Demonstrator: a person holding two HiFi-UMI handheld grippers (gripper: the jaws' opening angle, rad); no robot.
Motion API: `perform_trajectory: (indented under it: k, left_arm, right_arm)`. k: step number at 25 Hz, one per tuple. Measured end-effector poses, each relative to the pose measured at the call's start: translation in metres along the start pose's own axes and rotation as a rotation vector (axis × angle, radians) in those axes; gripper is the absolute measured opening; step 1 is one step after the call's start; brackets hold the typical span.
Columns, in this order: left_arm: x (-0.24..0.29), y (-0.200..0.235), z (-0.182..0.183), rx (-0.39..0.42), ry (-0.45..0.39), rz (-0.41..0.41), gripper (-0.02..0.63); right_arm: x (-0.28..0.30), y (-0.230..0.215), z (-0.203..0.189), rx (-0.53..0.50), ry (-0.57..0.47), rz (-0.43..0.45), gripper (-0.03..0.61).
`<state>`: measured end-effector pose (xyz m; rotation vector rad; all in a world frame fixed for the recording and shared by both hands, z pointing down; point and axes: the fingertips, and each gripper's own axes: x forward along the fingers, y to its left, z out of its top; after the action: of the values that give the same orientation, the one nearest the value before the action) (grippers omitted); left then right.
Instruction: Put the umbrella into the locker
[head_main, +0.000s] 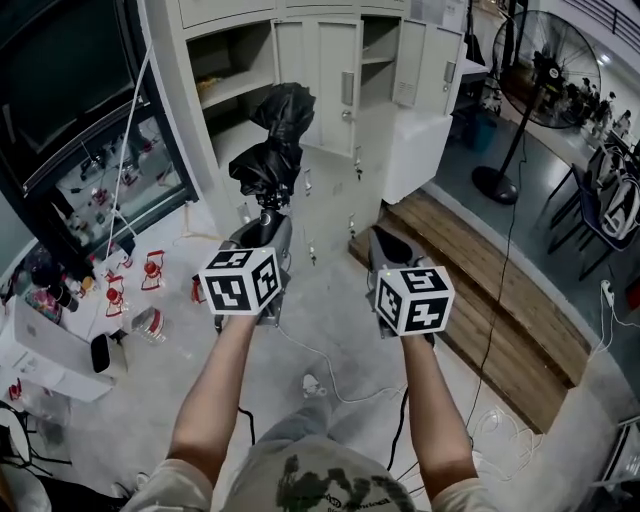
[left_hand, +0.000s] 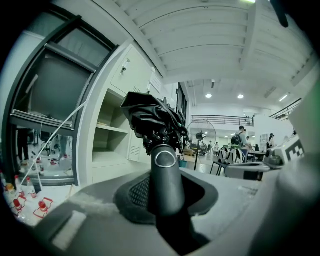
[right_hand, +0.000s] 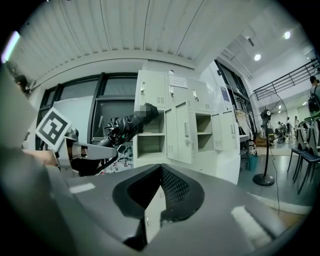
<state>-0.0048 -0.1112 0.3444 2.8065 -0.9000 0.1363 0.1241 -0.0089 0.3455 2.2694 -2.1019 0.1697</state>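
A black folded umbrella (head_main: 275, 140) sticks out forward from my left gripper (head_main: 268, 225), which is shut on its dark handle (left_hand: 165, 180). In the left gripper view the crumpled canopy (left_hand: 150, 117) rises just beyond the jaws. The white locker (head_main: 235, 90) stands ahead, with open shelves (left_hand: 112, 145) to the left of the umbrella's tip. My right gripper (head_main: 385, 245) is level beside the left one, with its jaws closed together and nothing in them (right_hand: 160, 172). From the right gripper view the umbrella (right_hand: 125, 127) lies in front of an open compartment (right_hand: 150, 145).
A standing fan (head_main: 545, 70) is at the right with its cable running over a wooden platform (head_main: 480, 290). Small red items (head_main: 150, 270) and a white box (head_main: 50, 350) lie on the floor at left. An open locker door (head_main: 415, 150) juts out on the right.
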Motion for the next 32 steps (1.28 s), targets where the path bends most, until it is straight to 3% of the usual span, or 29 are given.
perform_trajectory:
  k: [9,21,32]
  left_arm:
    - [0.059,0.066,0.016,-0.019,-0.028,0.07,0.11]
    - [0.161,0.173,0.067,-0.036,-0.049,0.166,0.11]
    - [0.186,0.238,0.079,-0.038,-0.044,0.221,0.11]
  right_arm:
    - [0.098,-0.004,0.009,-0.029,0.001,0.081,-0.002]
    - [0.264,-0.011,0.059,-0.067,-0.007,0.193,-0.002]
    - [0.346,0.009,0.078,-0.09,-0.013,0.256,-0.002]
